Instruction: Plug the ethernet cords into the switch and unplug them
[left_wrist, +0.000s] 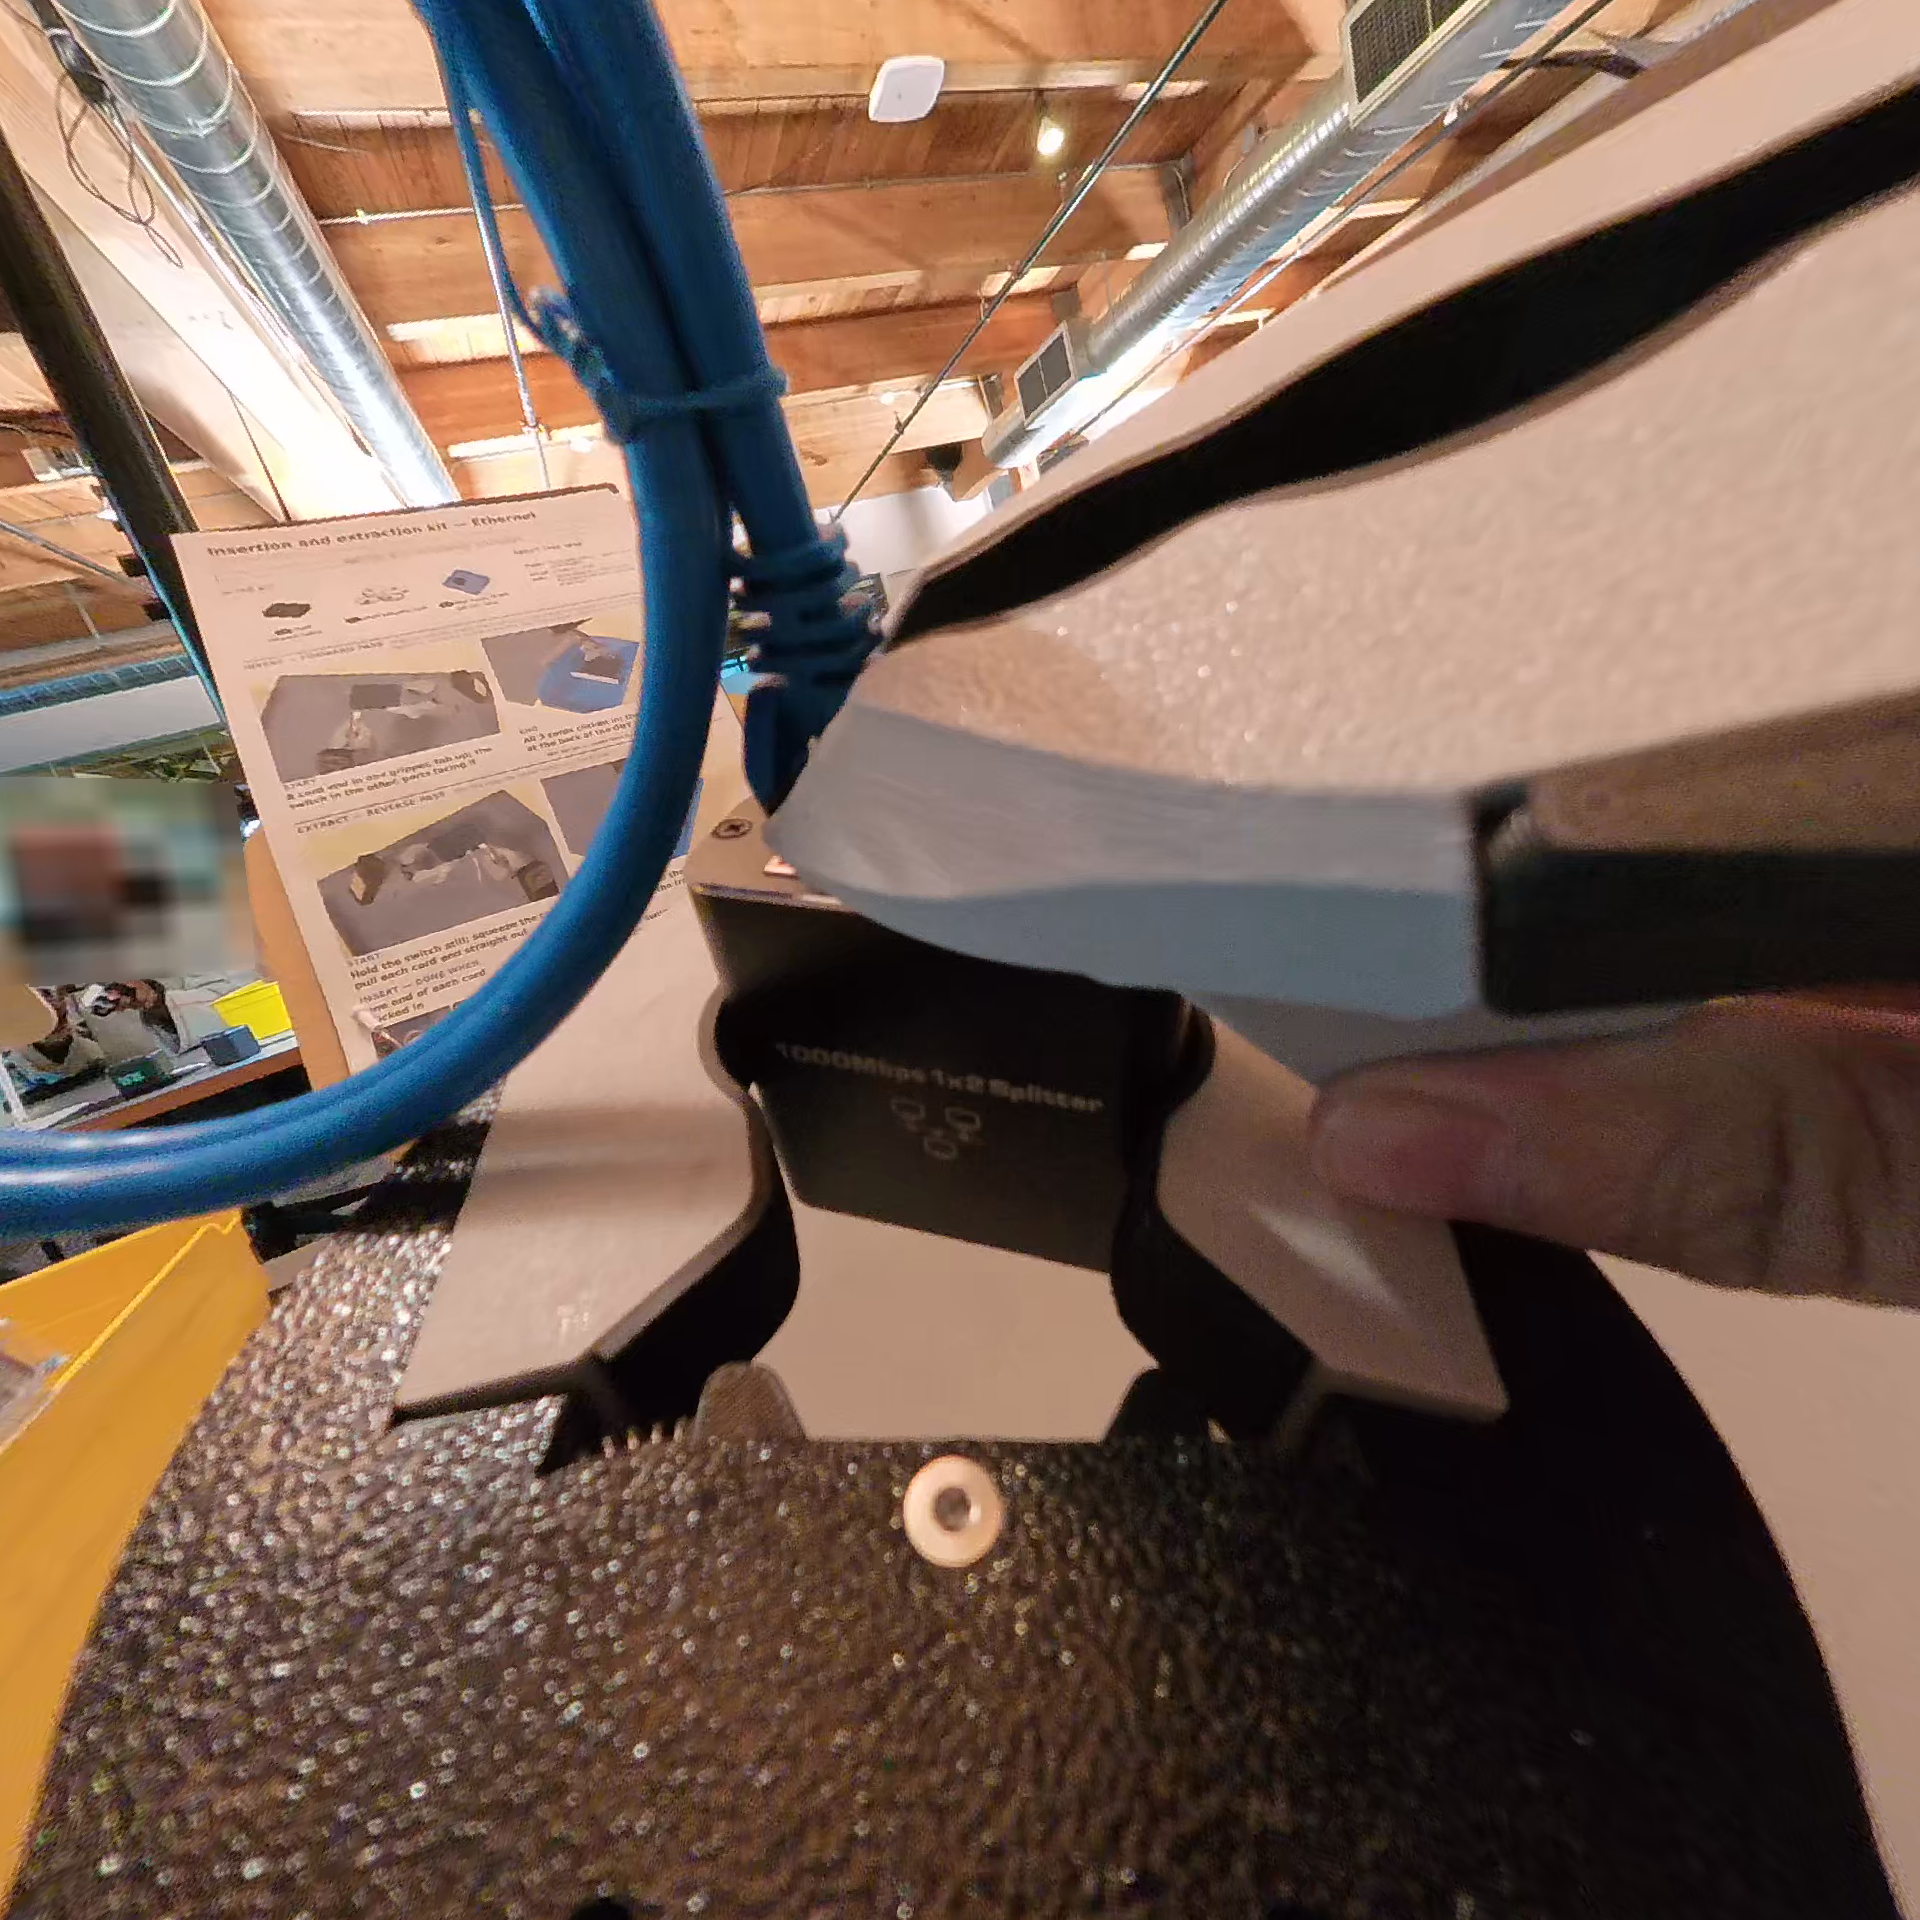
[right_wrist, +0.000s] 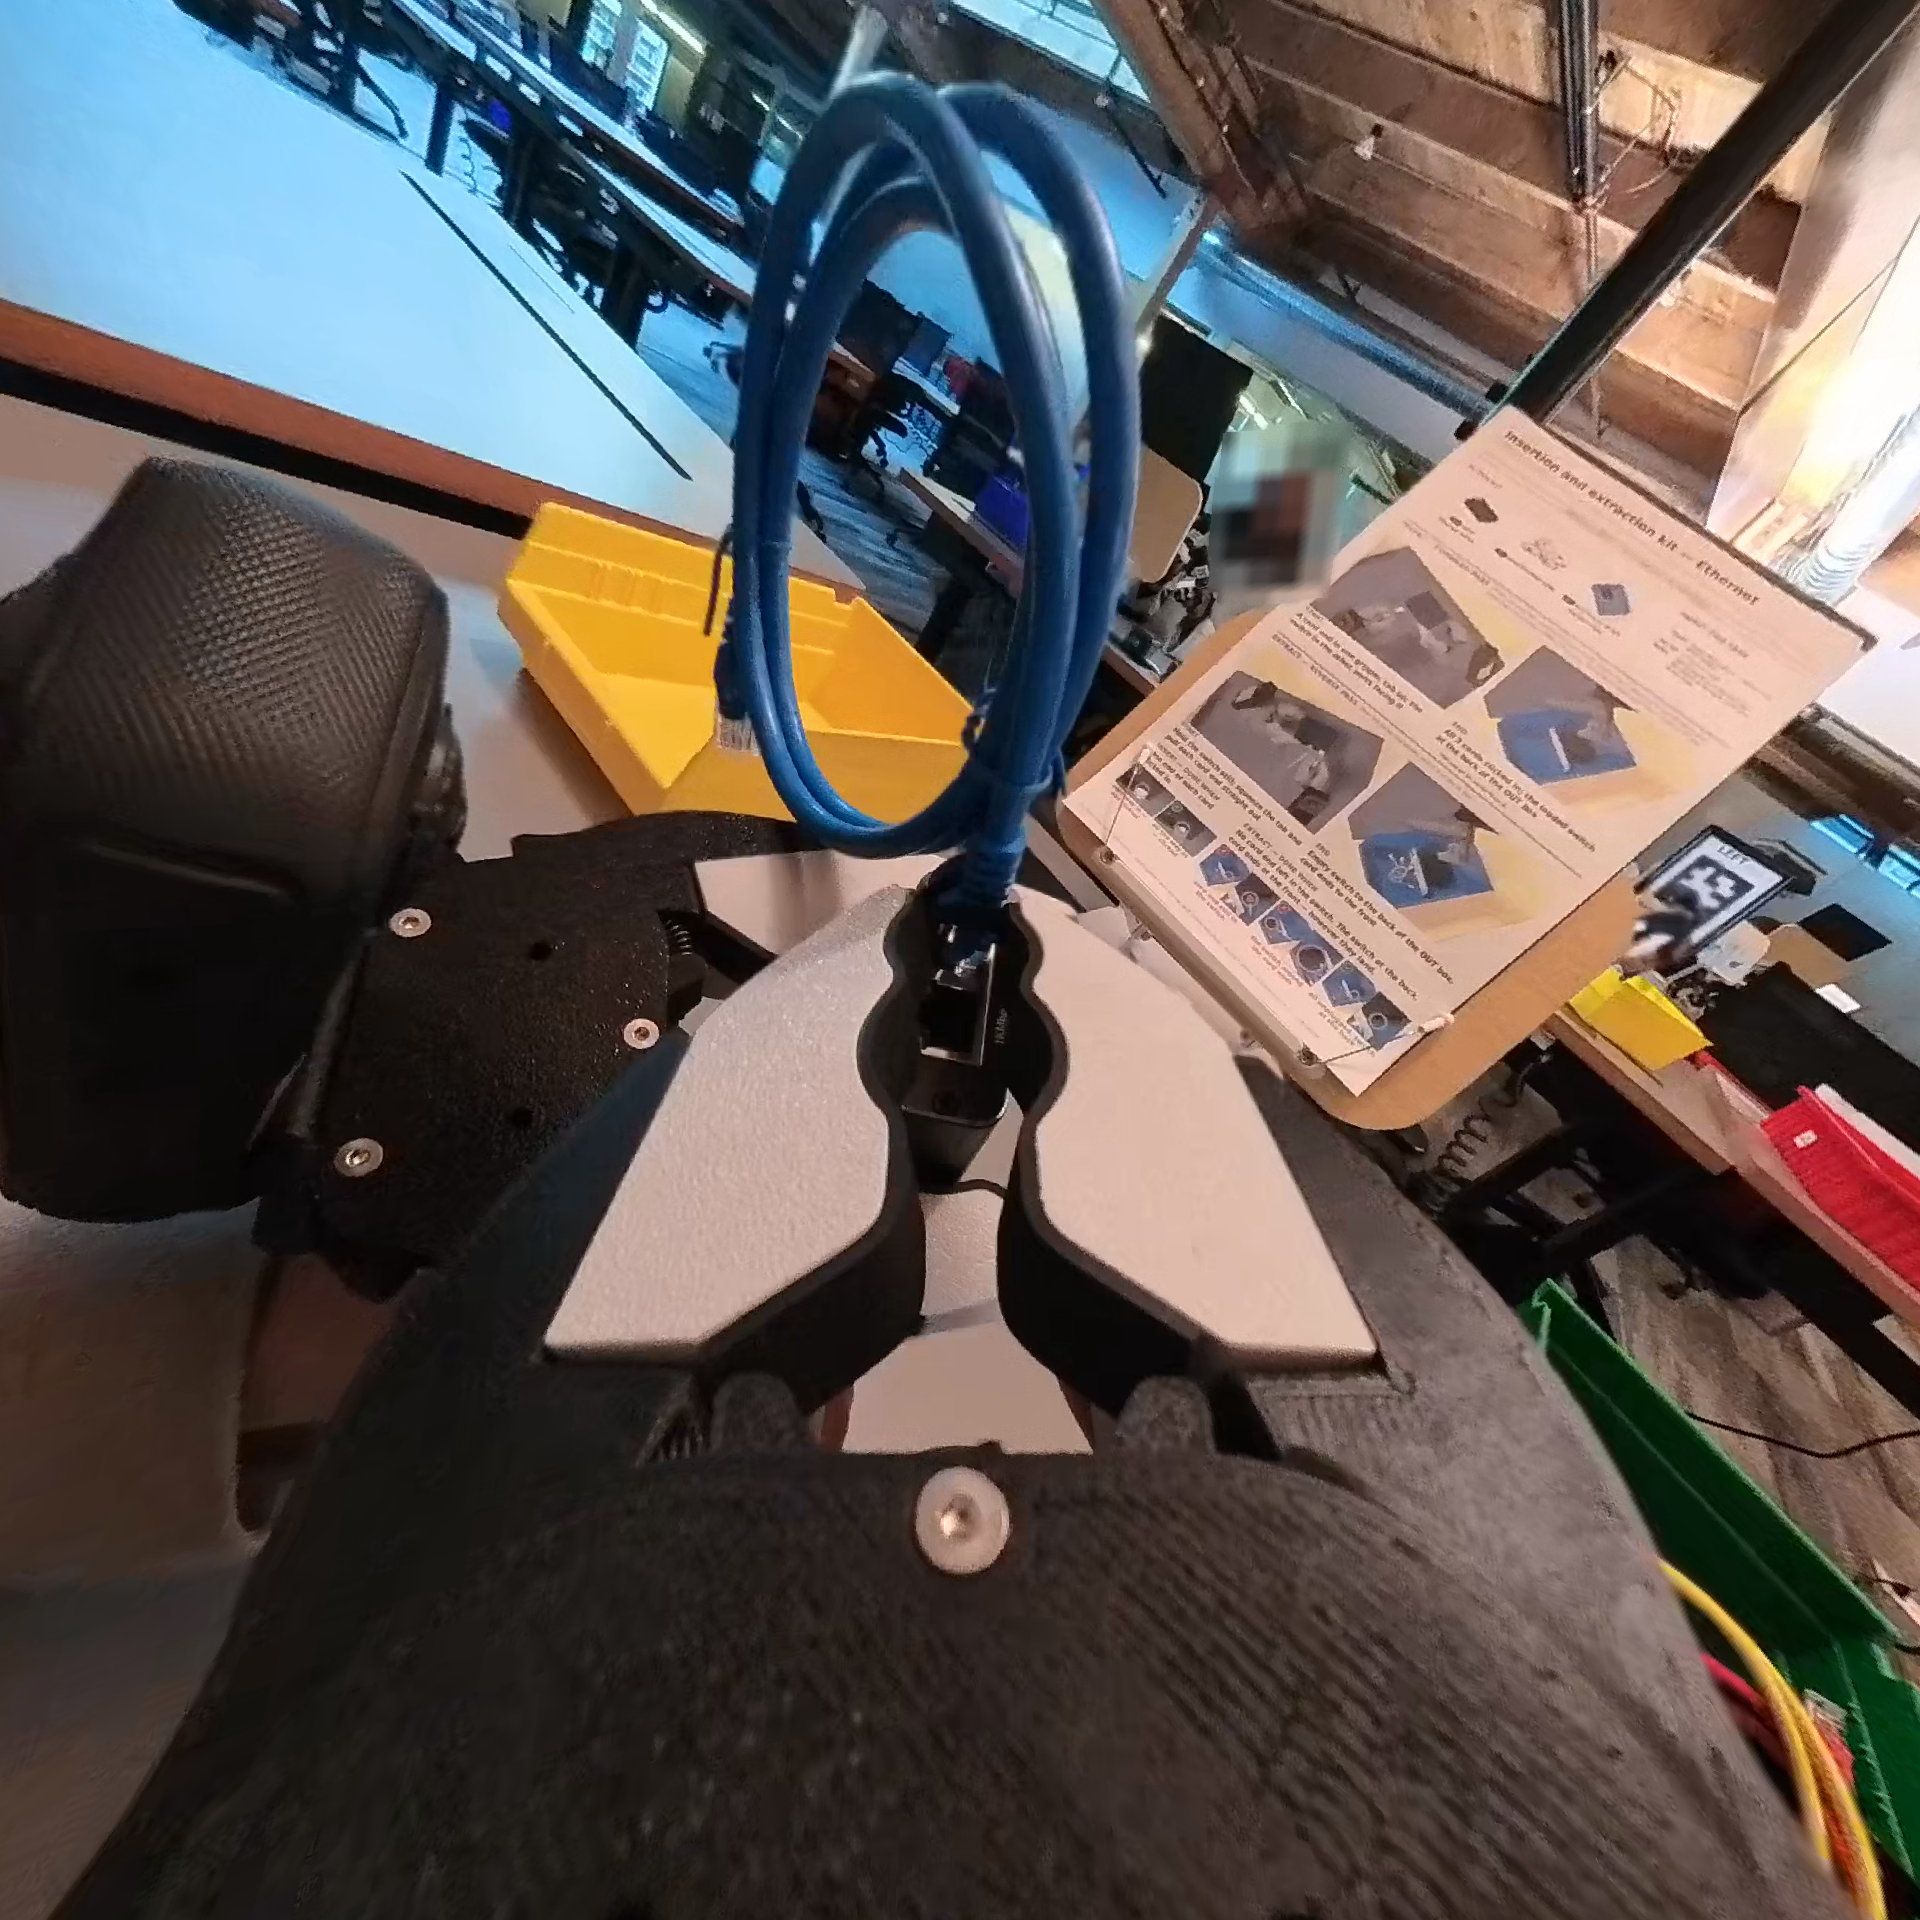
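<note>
Left gripper (left_wrist: 940, 1132): fingers pressed in on the black switch (left_wrist: 940, 1101), a small box clamped by its two sides with its port face turned up and away from the wrist; held so, by judgement, to give a steady socket for the other hand to work against. Right gripper (right_wrist: 961, 956): fingers drawn near together, pinching the boot of the blue ethernet cord (right_wrist: 987, 862) just behind the plug, the finger tips crowding right over the switch's port end. Plug: sits at the mouth of one port, apparently seated, though whether the latch is caught cannot be told; a second port beside it shows empty in the right wrist view. Step in hand, by judgement: either the last push of insertion or the squeeze before pulling out; the frames do not settle which. Cord body: coiled in several loops and tied with a twist, standing up above the plug, its free end (right_wrist: 736, 717) dangling clear of both grippers. Finger of a person (left_wrist: 1600, 1174): lies at the right edge of the left wrist view. Surroundings: yellow bin (right_wrist: 727, 675) on the table behind; instruction sheet (right_wrist: 1455, 727) propped on a stand; green bin (right_wrist: 1714, 1507) low at right.
</note>
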